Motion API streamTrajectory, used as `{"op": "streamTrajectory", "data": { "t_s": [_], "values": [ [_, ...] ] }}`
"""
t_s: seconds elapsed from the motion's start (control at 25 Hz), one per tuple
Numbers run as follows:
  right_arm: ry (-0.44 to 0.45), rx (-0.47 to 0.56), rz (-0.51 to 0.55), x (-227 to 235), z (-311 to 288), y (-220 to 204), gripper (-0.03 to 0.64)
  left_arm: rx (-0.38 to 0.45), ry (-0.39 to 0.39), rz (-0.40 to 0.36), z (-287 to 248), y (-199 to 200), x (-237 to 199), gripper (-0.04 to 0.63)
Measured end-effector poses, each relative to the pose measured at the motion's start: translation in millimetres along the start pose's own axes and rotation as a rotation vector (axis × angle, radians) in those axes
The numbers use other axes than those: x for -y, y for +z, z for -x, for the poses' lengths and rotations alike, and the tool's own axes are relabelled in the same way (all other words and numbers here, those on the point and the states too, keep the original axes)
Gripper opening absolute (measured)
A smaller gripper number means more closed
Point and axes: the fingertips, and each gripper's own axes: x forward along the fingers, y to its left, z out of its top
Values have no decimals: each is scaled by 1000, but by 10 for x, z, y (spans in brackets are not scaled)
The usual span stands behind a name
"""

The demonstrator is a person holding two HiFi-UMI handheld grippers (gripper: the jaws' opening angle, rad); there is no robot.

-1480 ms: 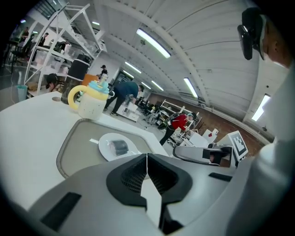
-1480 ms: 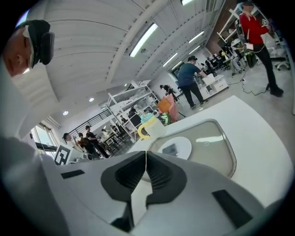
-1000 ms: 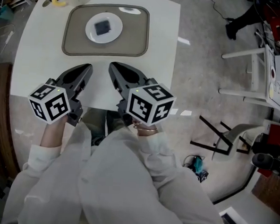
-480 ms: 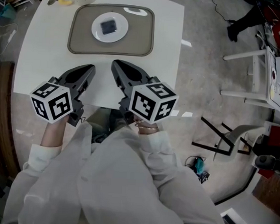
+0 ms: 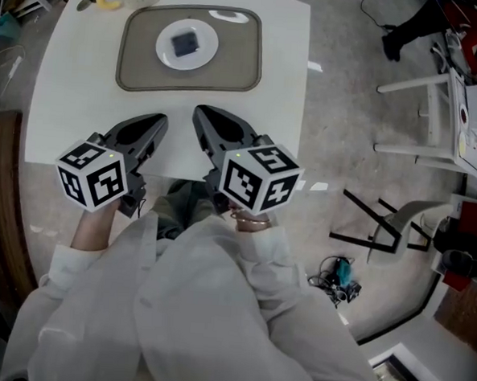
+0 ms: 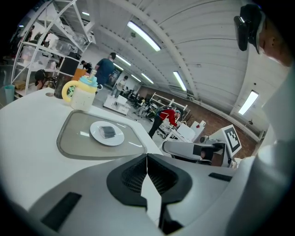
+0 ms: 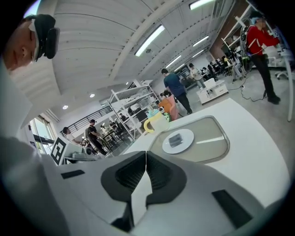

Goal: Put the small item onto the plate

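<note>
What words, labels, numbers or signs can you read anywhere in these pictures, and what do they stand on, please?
No readable text anywhere.
Cube on the left tool and cube on the right tool: black-and-white square patterns only, no letters.
Plate, dark item, mat, cup: no print visible.
Background shelves: too small and blurred to read.

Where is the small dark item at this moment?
In the head view, the small dark item lies in the middle of the white plate. The plate stands on the grey tray, at the far side of the white table.
</note>
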Motion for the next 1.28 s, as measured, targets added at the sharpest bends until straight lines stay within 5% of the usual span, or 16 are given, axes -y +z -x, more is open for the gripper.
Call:
{"op": "streamTrajectory", "data": {
  "t_s": [0.32,1.28],
  "values": [
    [15,20,-9,-82,41,-43,18,0,-70,0,-7,-32,177,12],
    [13,10,155,-363,111,31,15,43,-79,-19,105,57,297,12]
  ]
}}
